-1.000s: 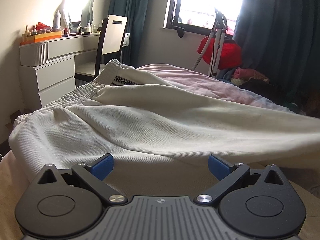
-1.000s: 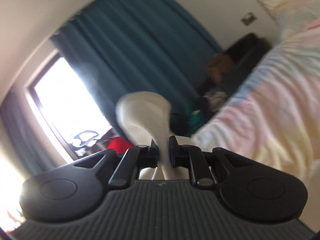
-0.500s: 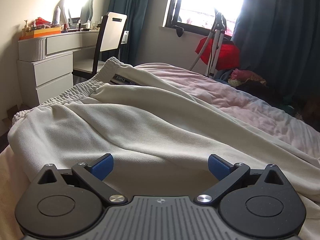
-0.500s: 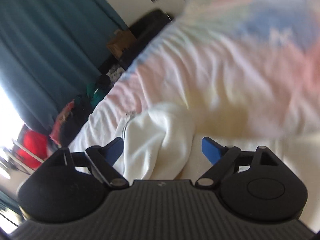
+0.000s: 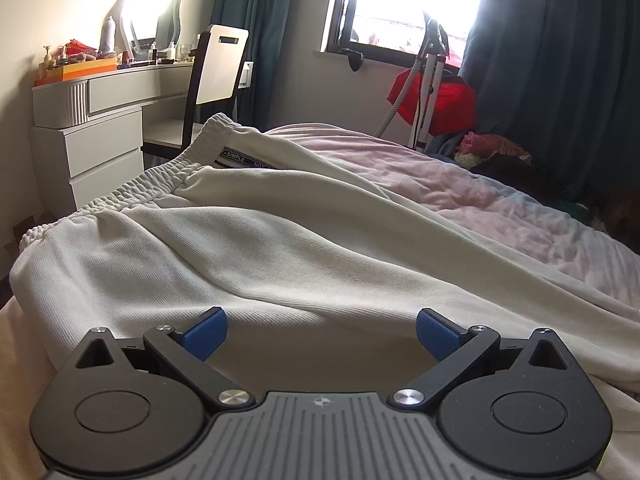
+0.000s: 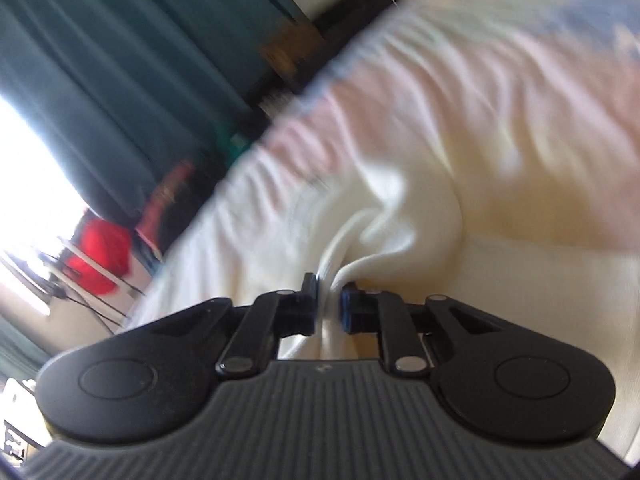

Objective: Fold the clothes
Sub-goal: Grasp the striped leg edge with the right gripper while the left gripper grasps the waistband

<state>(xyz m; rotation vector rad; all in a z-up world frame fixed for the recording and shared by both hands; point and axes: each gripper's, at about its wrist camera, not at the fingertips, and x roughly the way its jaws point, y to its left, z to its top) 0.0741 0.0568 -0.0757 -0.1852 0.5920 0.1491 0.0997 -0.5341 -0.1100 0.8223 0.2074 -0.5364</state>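
Observation:
Cream sweatpants (image 5: 280, 248) lie spread on the bed, their elastic waistband (image 5: 152, 184) at the far left. My left gripper (image 5: 320, 330) hovers low over the near edge of the fabric, jaws wide open with nothing pinched between the blue pads. In the blurred right wrist view, my right gripper (image 6: 329, 300) has its jaws closing on a bunched fold of the same cream cloth (image 6: 400, 216). The fold is squeezed between the pads and rises in a gathered ridge just ahead of them.
The bed has a pink and blue sheet (image 5: 500, 208). A white dresser (image 5: 104, 120) and chair (image 5: 220, 68) stand at the left. A red item on a stand (image 5: 436, 100) and a clothes pile (image 5: 492, 152) sit under the window by dark curtains.
The right gripper let the cloth go, dropped toward the bed with its jaws wide, and has now shut on a fold of it. The raised trouser leg sank flat. The left gripper stayed put.

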